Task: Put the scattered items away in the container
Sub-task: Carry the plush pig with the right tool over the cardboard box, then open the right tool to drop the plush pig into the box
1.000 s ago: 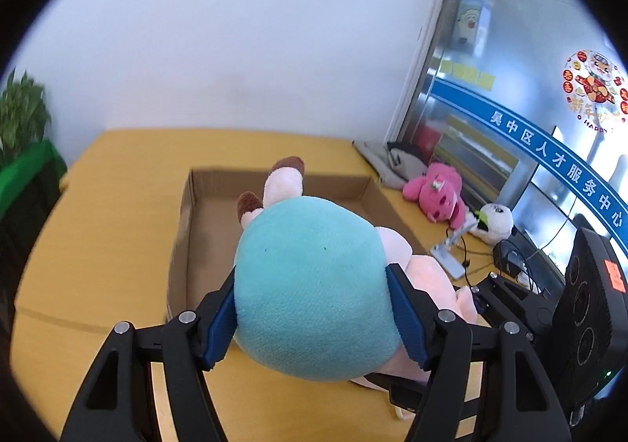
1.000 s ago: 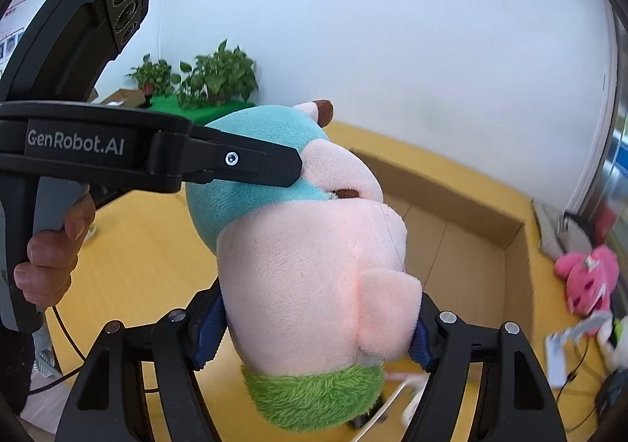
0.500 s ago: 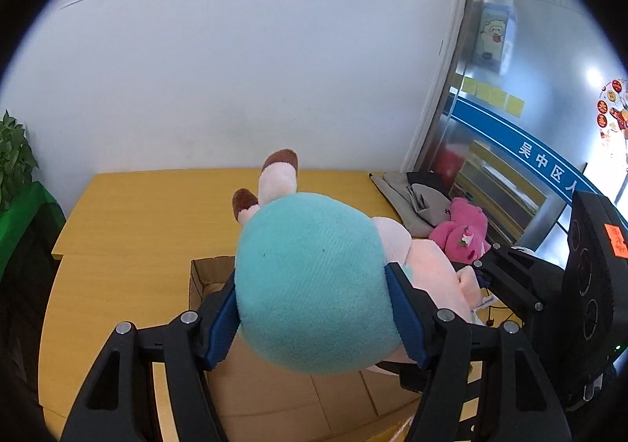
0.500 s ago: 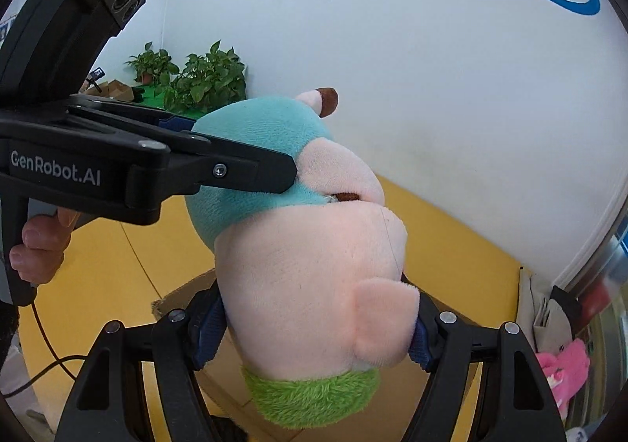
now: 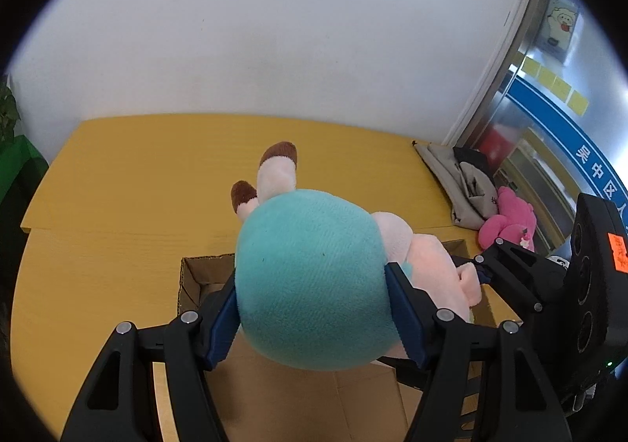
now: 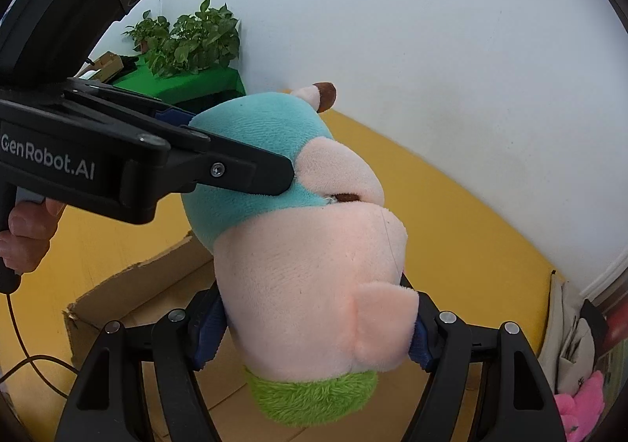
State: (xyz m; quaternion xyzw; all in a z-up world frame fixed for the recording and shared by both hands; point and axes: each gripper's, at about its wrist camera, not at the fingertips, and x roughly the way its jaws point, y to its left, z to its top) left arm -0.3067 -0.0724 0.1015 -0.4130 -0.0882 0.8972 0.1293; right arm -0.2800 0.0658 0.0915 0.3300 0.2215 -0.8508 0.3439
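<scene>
Both grippers hold one big plush toy above the open cardboard box (image 5: 192,277). My left gripper (image 5: 314,312) is shut on the toy's teal round part (image 5: 310,277). My right gripper (image 6: 314,328) is shut on its pink part (image 6: 314,269), above a green fuzzy end (image 6: 310,399). The toy's brown-tipped feet (image 5: 278,159) point away from me. The box's side wall (image 6: 117,296) and its floor (image 5: 306,399) lie right below the toy. The left gripper's finger also shows in the right wrist view (image 6: 235,171).
The box stands on a yellow table (image 5: 137,175) against a white wall. A pink plush (image 5: 510,214) and a grey bag (image 5: 463,183) lie at the table's right end. Potted plants (image 6: 188,37) stand on a green stand at the left. A black cable (image 6: 23,367) runs beside the box.
Both grippers have carried the plush forward over the box; the box now sits lower and nearer in both views. The grip on the toy is unchanged.
</scene>
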